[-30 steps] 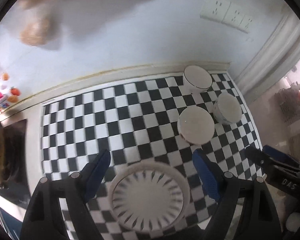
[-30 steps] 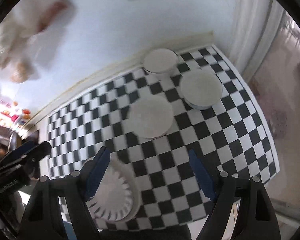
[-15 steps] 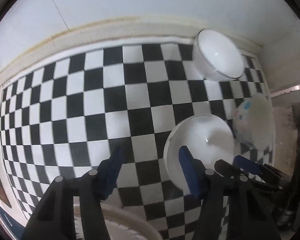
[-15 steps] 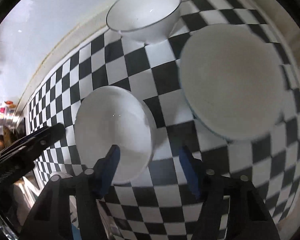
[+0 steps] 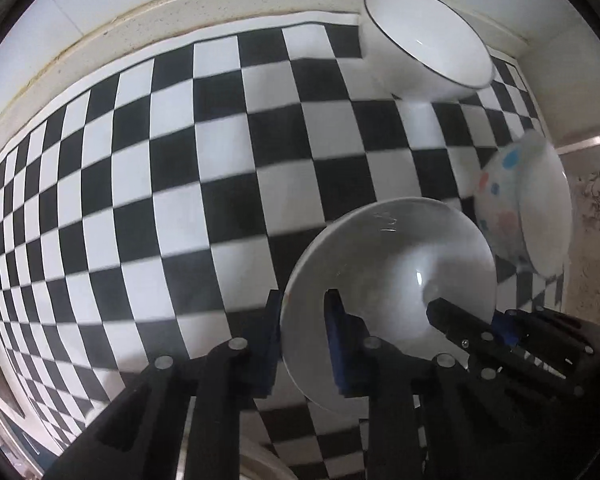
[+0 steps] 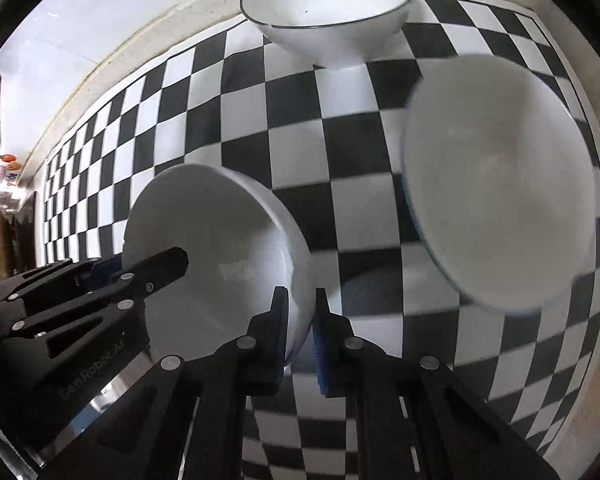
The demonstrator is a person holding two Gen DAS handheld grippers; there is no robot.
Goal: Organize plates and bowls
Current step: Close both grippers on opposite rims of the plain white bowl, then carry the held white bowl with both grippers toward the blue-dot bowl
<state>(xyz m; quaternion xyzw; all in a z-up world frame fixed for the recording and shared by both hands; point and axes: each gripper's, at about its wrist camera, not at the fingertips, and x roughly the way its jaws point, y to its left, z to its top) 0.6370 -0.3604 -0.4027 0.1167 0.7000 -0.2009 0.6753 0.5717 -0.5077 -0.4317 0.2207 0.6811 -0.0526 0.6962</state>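
The plain bowl [image 5: 392, 280] is clamped at its 9 and 3 o'clock rim by the left gripper [image 5: 302, 320] and right gripper [image 6: 300, 312], evidently for a balanced two-handed lift.

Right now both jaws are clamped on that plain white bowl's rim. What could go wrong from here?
1. The left gripper and right gripper pinch opposite rims of the plain white bowl; an uneven lift could tilt it or let a thin rim slip out.
2. The spotted bowl sits close beside it, so a sideways swing may knock it.
3. The black-rimmed bowl stands just behind, limiting room that way.
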